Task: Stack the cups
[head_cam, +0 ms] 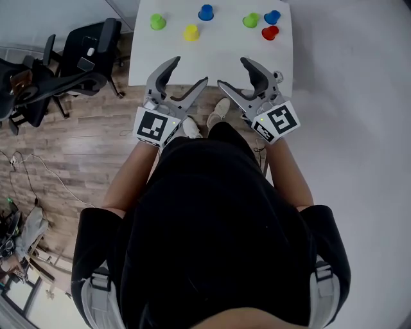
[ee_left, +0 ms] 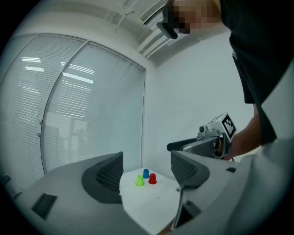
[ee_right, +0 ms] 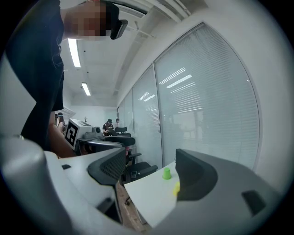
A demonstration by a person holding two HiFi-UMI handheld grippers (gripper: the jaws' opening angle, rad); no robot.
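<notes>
Far left, black office chairs [head_cam: 77, 58] stand on the wood floor [head_cam: 83, 135], with loose cables [head_cam: 32, 170] trailing nearer. To their right is the white table [head_cam: 212, 61], and all six cups sit apart on its far half, none stacked: a green cup [head_cam: 157, 22] furthest left, then a yellow cup [head_cam: 191, 32], a blue cup [head_cam: 205, 12], a second green cup [head_cam: 251, 20], and a second blue cup [head_cam: 272, 17] just beside a red cup [head_cam: 270, 32]. Each is wider at the bottom. The person in a black top stands at the near edge, white shoes [head_cam: 218, 110] showing below the tools. The left gripper [head_cam: 190, 71] is held over that near edge, jaws spread wide with only the distant cups between them; its marker cube [head_cam: 154, 126] bears a black-and-white square pattern. The right gripper [head_cam: 232, 72] is beside it, its jaws likewise spread and pinching nothing, and its marker cube [head_cam: 277, 121] shows a different blocky pattern.
</notes>
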